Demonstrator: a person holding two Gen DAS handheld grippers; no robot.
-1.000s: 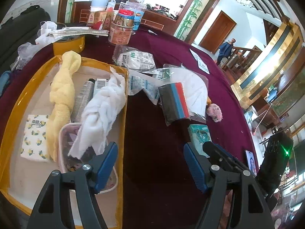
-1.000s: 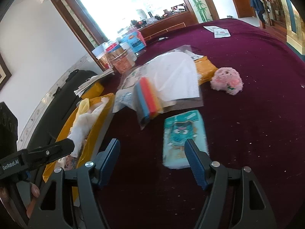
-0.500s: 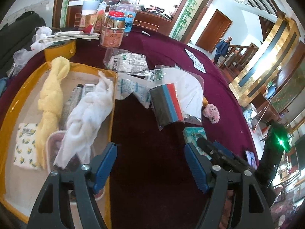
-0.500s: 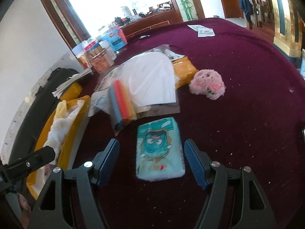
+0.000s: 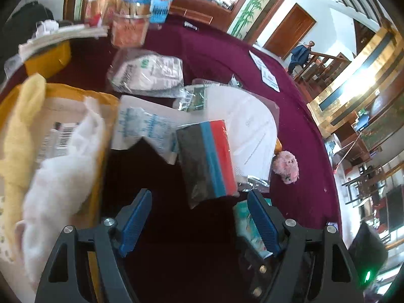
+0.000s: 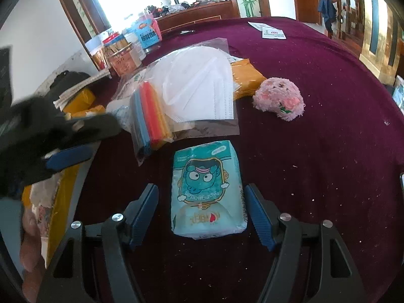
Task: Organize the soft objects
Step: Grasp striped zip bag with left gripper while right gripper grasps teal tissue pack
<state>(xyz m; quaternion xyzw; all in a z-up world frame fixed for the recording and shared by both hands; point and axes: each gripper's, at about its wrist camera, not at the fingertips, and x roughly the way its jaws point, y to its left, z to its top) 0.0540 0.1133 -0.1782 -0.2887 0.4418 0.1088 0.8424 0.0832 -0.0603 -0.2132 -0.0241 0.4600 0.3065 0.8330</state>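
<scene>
A teal tissue pack (image 6: pixel 208 192) lies on the maroon tablecloth between the fingers of my right gripper (image 6: pixel 200 214). Its jaws are closing, with a gap still showing at the left pad. My left gripper (image 5: pixel 199 217) hangs open over bare cloth, nothing between its fingers. Just ahead of it lies a clear bag of black, blue and red sponges (image 5: pixel 208 159). At the left, a yellow tray (image 5: pixel 101 151) holds a white towel (image 5: pixel 63 171) and a yellow towel (image 5: pixel 17 136). A pink plush (image 6: pixel 279 98) sits farther right.
A bag of white masks (image 6: pixel 202 88), an orange packet (image 6: pixel 246 78) and other plastic packets lie behind the sponges. Jars and boxes (image 6: pixel 121 55) crowd the far left of the table. White cards (image 6: pixel 272 32) lie at the far edge. The cloth to the right is bare.
My left gripper has moved right from over the tray toward the sponge bag. My right gripper has come down around the tissue pack and its jaws have narrowed.
</scene>
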